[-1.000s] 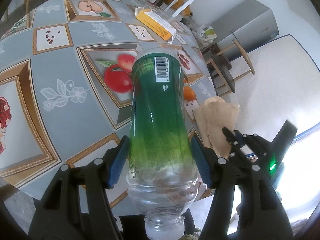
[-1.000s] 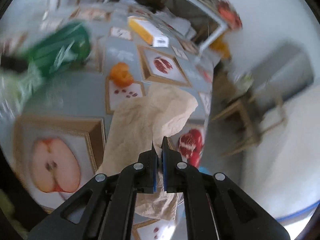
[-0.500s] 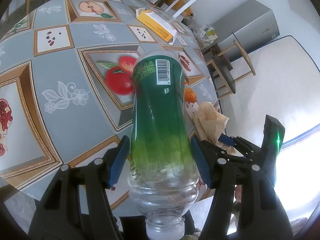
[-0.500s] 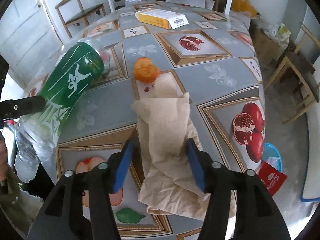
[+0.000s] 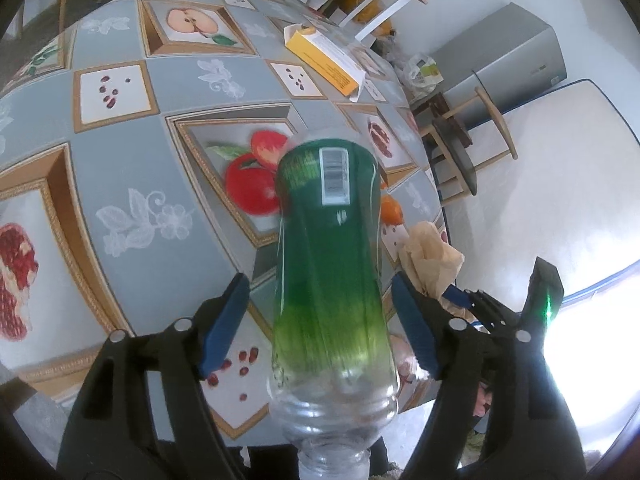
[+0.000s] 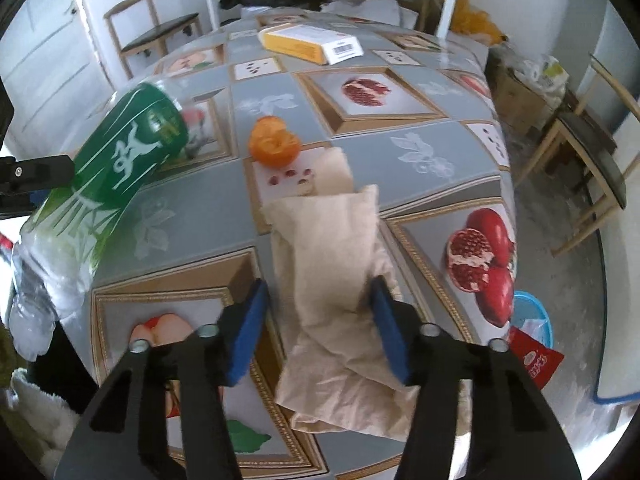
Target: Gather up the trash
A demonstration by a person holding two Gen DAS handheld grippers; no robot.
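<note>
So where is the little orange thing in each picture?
Left wrist view: the orange peel peeks out right of centre, just behind the green bottle.
Right wrist view: it lies above centre, beyond the brown paper.
Shared landmark: the yellow box at the table's far end.

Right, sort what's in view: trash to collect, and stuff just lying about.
Trash to collect:
green bottle
crumpled brown paper
orange peel
yellow box, probably

Just lying about:
chairs
blue bowl on the floor
</note>
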